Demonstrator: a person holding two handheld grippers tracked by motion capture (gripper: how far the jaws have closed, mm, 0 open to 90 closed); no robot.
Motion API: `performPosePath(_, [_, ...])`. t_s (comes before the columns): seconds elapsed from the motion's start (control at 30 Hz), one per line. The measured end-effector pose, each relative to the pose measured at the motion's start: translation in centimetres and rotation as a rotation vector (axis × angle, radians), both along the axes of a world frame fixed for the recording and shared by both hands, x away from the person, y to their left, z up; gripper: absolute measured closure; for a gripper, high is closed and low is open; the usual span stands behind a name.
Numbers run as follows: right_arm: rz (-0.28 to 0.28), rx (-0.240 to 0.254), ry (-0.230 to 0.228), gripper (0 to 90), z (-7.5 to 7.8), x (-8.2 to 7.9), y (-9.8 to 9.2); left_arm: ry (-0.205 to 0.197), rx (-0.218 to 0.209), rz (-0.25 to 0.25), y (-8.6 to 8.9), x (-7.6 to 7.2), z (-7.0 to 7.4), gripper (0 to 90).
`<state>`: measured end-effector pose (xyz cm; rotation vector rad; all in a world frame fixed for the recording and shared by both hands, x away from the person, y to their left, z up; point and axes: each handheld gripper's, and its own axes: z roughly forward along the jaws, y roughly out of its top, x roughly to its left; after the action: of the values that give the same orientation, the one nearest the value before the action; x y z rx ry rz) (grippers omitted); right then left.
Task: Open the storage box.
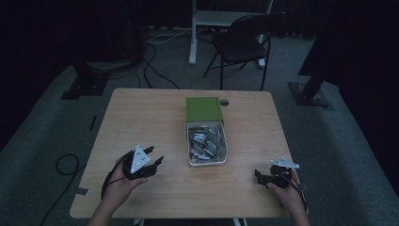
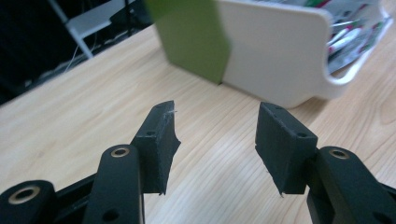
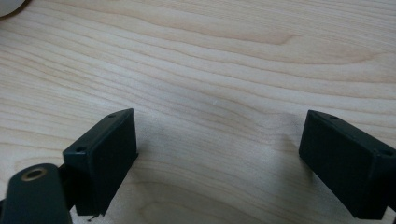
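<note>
A white bin [image 1: 190, 141] with a green lid [image 1: 203, 109] pushed toward its far end stands mid-table, holding several small packets [image 1: 207, 141]. My left gripper [image 1: 155, 155] is held over the table to the left of the bin, jaws apart with nothing between them. Seen along its jaws, the left gripper [image 2: 215, 135] faces the bin's white wall [image 2: 275, 51] and green lid [image 2: 194, 37]. My right gripper [image 1: 258, 175] rests low near the table's front right. In its own view the right gripper [image 3: 219, 158] stands wide open over bare wood.
The wooden table [image 1: 141, 117] has a cable hole [image 1: 224, 102] behind the bin. A black folding chair [image 1: 244, 42] and a white table leg [image 1: 193, 33] stand beyond the far edge. Cables [image 1: 155, 66] lie on the grey floor.
</note>
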<state>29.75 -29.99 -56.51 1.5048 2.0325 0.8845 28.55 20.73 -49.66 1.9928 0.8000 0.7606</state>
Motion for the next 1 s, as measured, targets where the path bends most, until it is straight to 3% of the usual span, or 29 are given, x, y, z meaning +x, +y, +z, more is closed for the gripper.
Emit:
performPosePath(0.07, [0.000,0.000,0.000,10.9,0.0,0.0,0.0,0.002,-0.012,0.014,0.4,-0.1,-0.1,47.8])
performPosePath(0.2, [-0.001,0.001,0.000,10.9,0.0,0.0,0.0,0.036,-0.055,0.075,2.8,-0.6,-1.2,45.3])
performPosePath(0.37, [0.000,0.000,0.000,10.9,0.0,0.0,0.0,0.055,-0.065,0.103,4.0,-1.0,-2.0,41.0])
performPosePath(0.47, [0.000,0.000,0.000,10.8,0.0,0.0,0.0,0.085,-0.114,0.133,4.8,-1.3,-2.5,38.4])
performPosePath(0.67, [0.000,0.000,0.000,10.8,0.0,0.0,0.0,0.135,-0.141,0.169,6.0,-1.7,-3.5,29.3])
performPosePath(0.73, [0.000,0.000,0.000,10.8,0.0,0.0,0.0,0.157,-0.169,0.178,6.4,-1.9,-4.0,26.3])
performPosePath(0.93, [0.000,0.000,0.000,10.8,0.0,0.0,0.0,0.207,-0.157,0.205,7.2,-2.2,-5.0,17.4])
performPosePath(1.0, [0.000,0.000,0.000,10.8,0.0,0.0,0.0,0.201,-0.150,0.211,7.5,-2.3,-5.3,16.7])
